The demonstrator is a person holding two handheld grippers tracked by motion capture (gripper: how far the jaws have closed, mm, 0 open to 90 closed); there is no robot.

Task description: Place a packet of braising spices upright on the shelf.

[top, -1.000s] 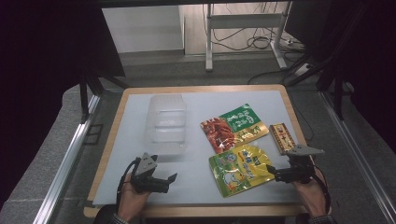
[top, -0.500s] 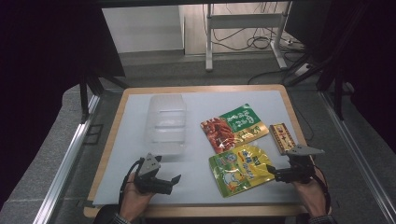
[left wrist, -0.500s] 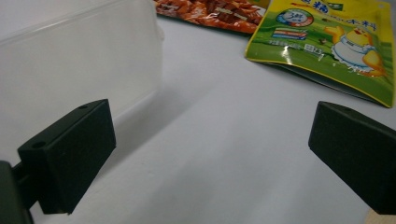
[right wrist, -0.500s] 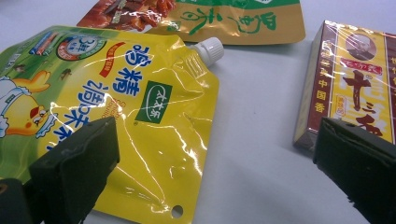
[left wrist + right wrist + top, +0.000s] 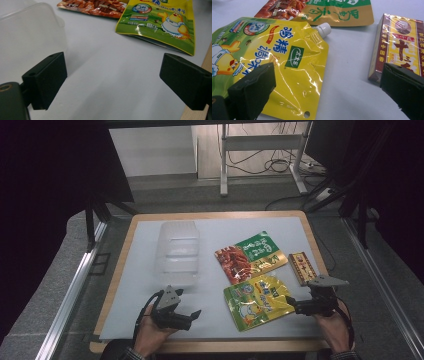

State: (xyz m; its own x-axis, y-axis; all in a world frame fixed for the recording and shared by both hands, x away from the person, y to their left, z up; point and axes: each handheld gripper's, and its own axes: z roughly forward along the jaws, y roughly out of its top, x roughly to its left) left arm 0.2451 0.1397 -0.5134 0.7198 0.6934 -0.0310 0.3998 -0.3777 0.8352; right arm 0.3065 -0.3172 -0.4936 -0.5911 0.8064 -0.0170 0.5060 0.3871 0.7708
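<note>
From above, the yellow pouch (image 5: 257,301) lies flat on the bench (image 5: 150,270); the right gripper (image 5: 295,307) sits just beside it, the left gripper (image 5: 192,316) well apart. The left gripper view shows its fingers (image 5: 45,80) open, having just been closing slightly on nothing. The right gripper view shows open fingers (image 5: 252,92), the pouch's white cap (image 5: 323,28), chicken cartoon and Chinese lettering.

Dim room with dark surroundings; the table (image 5: 150,285) is evenly lit from overhead. Glare streaks the yellow pouch (image 5: 294,75) at six o'clock; near jaws look soft.
</note>
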